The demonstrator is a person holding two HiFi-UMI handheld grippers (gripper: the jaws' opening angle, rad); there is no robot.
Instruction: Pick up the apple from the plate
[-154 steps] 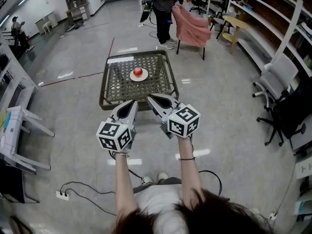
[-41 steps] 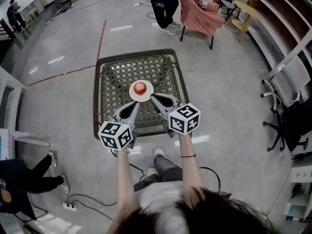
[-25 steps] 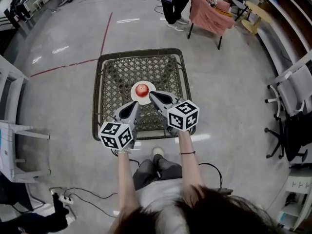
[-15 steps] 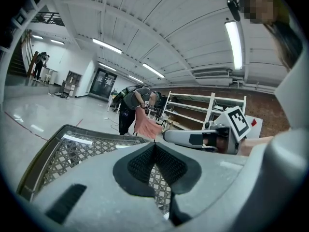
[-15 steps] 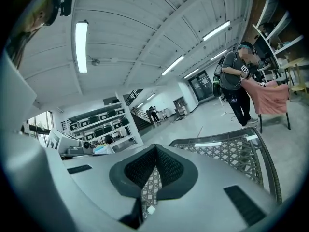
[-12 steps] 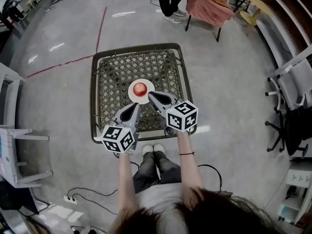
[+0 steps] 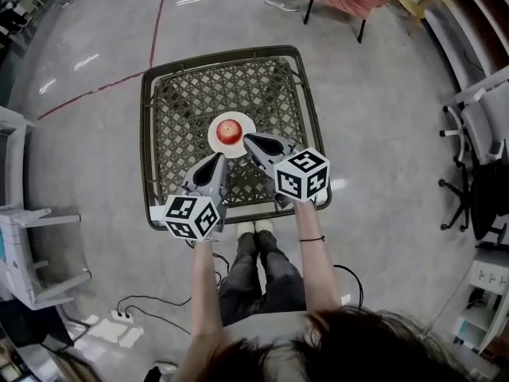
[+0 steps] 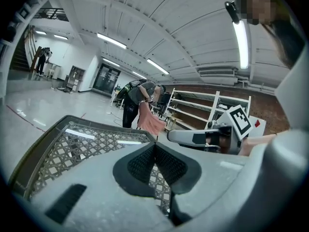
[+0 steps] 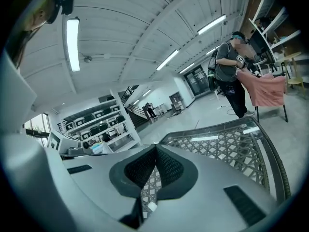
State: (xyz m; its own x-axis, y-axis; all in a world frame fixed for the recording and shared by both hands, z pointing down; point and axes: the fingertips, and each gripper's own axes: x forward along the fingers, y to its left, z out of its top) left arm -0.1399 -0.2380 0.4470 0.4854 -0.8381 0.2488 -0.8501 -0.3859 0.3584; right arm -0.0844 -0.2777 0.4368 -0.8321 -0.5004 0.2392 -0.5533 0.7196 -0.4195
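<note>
Sinking closer to the apple [image 7: 229, 130], sitting untouched on the plate [image 7: 214, 136] on the worktop [image 7: 183, 102], with left gripper [image 7: 218, 158] and right gripper [image 7: 247, 139] both clenched empty, needing opening before grasping.

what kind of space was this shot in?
Probably a big lab or workshop hall: bare polished floor, open metal shelving, strip lights on a high ceiling, office chairs at the side.
</note>
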